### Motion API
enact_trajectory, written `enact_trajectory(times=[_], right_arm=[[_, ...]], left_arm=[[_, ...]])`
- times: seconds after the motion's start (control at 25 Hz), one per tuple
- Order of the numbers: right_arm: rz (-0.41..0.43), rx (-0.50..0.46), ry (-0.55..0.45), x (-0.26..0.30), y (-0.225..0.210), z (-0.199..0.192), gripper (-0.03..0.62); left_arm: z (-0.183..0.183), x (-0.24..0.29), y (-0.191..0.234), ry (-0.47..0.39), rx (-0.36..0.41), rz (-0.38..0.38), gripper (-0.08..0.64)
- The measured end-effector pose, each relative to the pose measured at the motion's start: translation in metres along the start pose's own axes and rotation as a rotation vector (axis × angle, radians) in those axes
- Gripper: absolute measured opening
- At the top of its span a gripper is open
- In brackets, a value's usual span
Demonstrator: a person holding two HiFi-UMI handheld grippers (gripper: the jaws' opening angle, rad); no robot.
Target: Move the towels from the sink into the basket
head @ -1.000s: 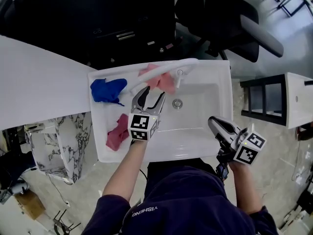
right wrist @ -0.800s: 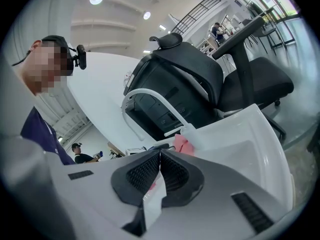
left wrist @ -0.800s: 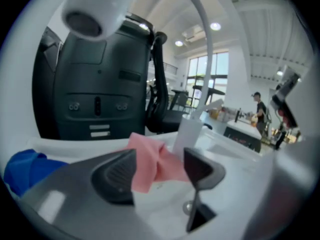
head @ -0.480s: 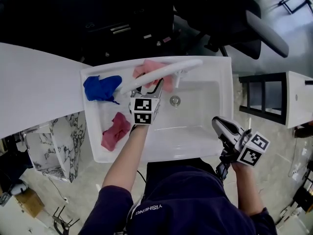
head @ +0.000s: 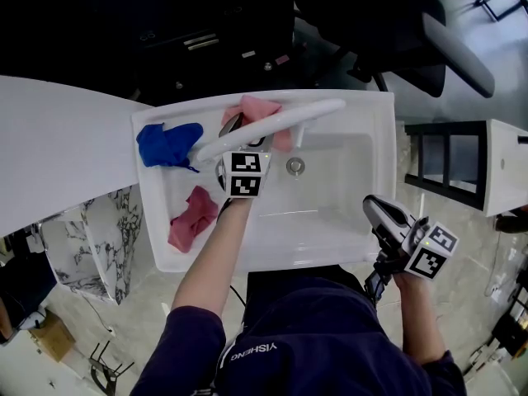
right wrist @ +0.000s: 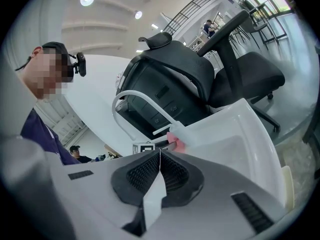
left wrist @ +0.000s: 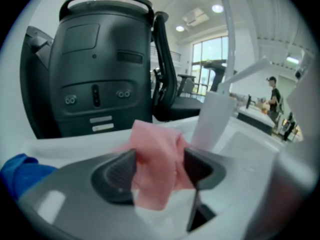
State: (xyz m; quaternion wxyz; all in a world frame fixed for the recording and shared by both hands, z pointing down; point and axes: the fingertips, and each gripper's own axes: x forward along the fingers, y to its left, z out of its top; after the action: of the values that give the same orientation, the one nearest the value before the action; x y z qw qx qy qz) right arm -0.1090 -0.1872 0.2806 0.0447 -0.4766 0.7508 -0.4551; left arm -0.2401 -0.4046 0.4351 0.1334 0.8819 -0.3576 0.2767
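In the head view a white sink [head: 371, 139] holds a blue towel [head: 167, 144] at its left end, a dark pink towel [head: 191, 219] near the front left, and a light pink towel [head: 257, 110] on the back rim under the white faucet spout [head: 272, 126]. My left gripper [head: 247, 134] reaches under the spout. In the left gripper view its jaws stand wide open [left wrist: 157, 169] with the light pink towel [left wrist: 155, 159] hanging between the pads. My right gripper [head: 381, 209] hovers over the sink's front right rim, shut and empty [right wrist: 160, 171].
A big black moulded body [left wrist: 100, 59] and a black office chair [right wrist: 240, 69] stand behind the sink. A white counter [head: 58, 155] adjoins the sink's left side. A black shelf frame [head: 445, 159] stands at the right. The blue towel [left wrist: 20, 169] shows at the left gripper view's left edge.
My left gripper has pushed forward under the faucet spout, from the basin's middle to the light pink towel at the back rim. The right gripper has barely moved.
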Motion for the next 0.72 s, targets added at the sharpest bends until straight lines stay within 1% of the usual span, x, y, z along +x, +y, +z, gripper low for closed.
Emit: enact_trajectory(times=[0.24, 0.4, 0.44, 0.56, 0.72], right_arm=[[-0.008, 0.024, -0.005, -0.002, -0.005, 0.0, 0.009], [-0.009, 0.034, -0.009, -0.003, -0.006, 0.001, 0.009], [-0.006, 0.031, -0.009, -0.002, -0.005, 0.001, 0.009], [0.001, 0.031, -0.01, -0.002, -0.003, 0.001, 0.009], [0.012, 0.032, -0.014, -0.002, -0.001, 0.0, 0.009]], left_arm=[[-0.009, 0.006, 0.001, 0.048, 0.024, 0.012, 0.284], [-0.009, 0.007, 0.002, 0.045, 0.052, 0.023, 0.279], [-0.009, 0.007, 0.002, 0.046, 0.056, 0.026, 0.266], [-0.009, 0.005, 0.004, 0.055, 0.06, 0.033, 0.189], [-0.008, -0.003, 0.005, 0.047, 0.048, 0.037, 0.126]])
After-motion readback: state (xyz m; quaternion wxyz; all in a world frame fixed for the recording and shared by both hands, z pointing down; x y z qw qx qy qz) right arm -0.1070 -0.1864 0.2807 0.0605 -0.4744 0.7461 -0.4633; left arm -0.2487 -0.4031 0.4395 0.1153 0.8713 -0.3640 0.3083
